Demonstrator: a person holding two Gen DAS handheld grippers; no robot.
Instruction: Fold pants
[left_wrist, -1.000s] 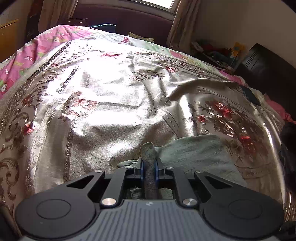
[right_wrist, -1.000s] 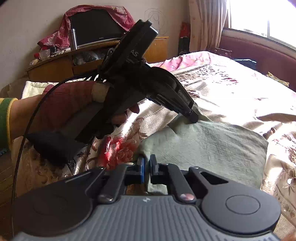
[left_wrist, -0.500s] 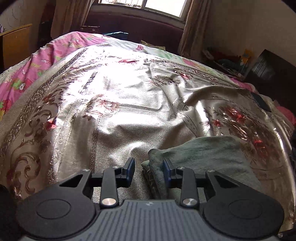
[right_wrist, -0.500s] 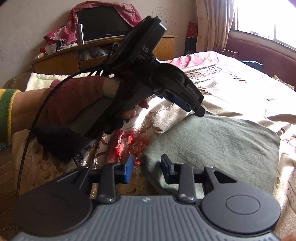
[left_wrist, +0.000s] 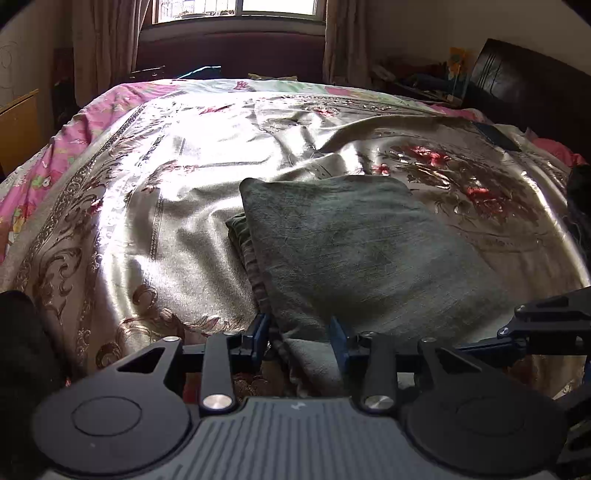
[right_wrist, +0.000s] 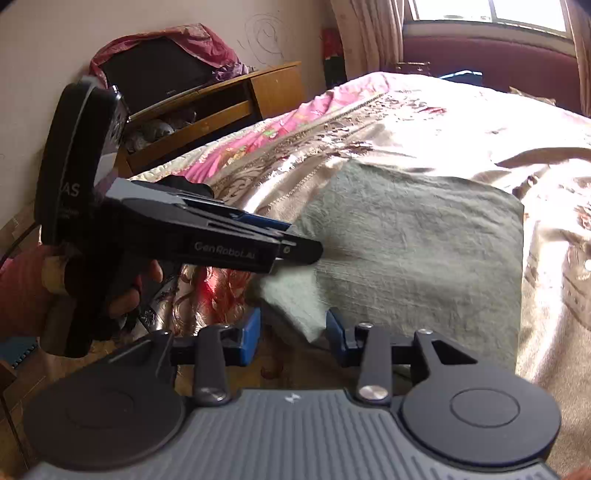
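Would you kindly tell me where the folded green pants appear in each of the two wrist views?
Left wrist view: the pants fill the centre and lower right, their stacked edge facing left, the near end between the tool's open pads.
Right wrist view: the pants lie centre right, the near corner between that tool's pads.
Shared landmark: the window, top of the left wrist view, top right of the right wrist view.

— Where is there free room on the bed (left_wrist: 177, 206)?

— The bedspread toward the window-side edge and the pink-quilt edge lies bare and flat.

— What blocks the way?

— The folded pants (left_wrist: 354, 251) fill the near edge. The left gripper (right_wrist: 295, 240) juts level across their corner, close beside the right gripper (right_wrist: 293, 332). Beyond the pink-quilt edge stands a wooden cabinet (right_wrist: 229, 107).
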